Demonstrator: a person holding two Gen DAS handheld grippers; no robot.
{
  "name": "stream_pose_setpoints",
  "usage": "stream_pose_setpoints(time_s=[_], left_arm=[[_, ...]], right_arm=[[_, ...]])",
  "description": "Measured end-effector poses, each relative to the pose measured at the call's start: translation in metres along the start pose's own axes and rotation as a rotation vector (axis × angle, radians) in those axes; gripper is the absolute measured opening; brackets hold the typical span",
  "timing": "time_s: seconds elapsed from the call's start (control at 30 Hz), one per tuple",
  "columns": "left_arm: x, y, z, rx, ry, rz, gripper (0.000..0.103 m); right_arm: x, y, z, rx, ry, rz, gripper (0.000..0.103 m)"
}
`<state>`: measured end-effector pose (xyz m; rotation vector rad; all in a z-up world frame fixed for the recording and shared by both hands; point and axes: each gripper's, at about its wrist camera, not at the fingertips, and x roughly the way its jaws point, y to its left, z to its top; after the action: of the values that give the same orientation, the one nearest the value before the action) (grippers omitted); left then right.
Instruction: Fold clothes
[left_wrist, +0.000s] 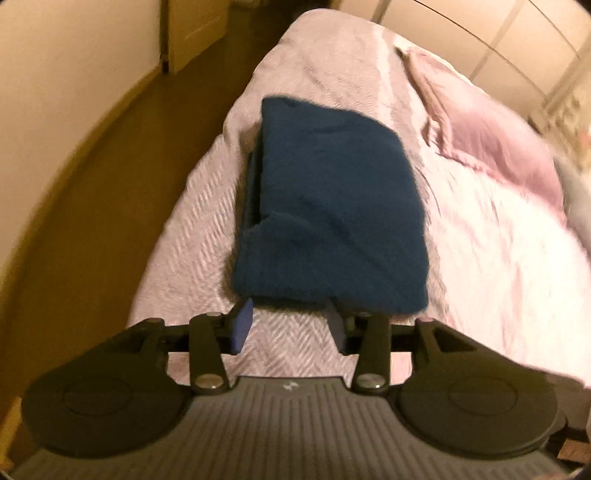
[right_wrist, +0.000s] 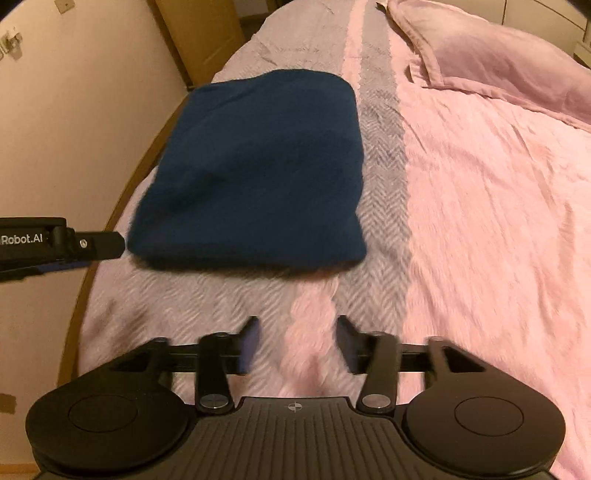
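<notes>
Folded dark navy knit garment (right_wrist: 251, 170) lies flat on the pink-and-grey herringbone bedspread (right_wrist: 480, 221), near the bed's left edge. Only the left wrist view shows a thin darker layer sticking out under its left side; only the right wrist view shows the pink pillow (right_wrist: 498, 51) edge clearly at 1 o'clock. Left gripper (left_wrist: 291, 325): jaws wide apart, tips at the garment's near hem, holding nothing. Right gripper (right_wrist: 297, 343): jaws wide apart, empty, hovering short of the garment.
</notes>
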<state>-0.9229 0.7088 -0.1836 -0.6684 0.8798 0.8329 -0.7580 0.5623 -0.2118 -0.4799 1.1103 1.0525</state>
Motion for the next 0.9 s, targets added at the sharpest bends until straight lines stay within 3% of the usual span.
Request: stream_pose_setpoints(time_s=[0.1,0.23,0.57,0.63,0.9], left_arm=[[-0.032,-0.013,-0.004,0.069,-0.031,0.074,0.063],[-0.070,-0.018,-0.016,0.098,-0.046,0.123,0.063],[-0.157,-0.029,-0.059,0.180,-0.128,0.147,0.063],[-0.169,-0.032,-0.066,0.190,-0.157,0.154,0.063],[-0.192,-0.038,-0.079,0.167,-0.142,0.139,0.063]], right_arm=[[-0.020,0.013,-0.004,0.016,0.009,-0.017,0.061],[-0.052,0.029,-0.014,0.019,0.001,-0.036,0.064],[-0.126,0.053,-0.051,0.059,-0.065,-0.078,0.064],[-0.138,0.054,-0.054,0.072,-0.083,-0.069,0.064],[-0.172,0.046,-0.054,0.126,-0.105,-0.017,0.064]])
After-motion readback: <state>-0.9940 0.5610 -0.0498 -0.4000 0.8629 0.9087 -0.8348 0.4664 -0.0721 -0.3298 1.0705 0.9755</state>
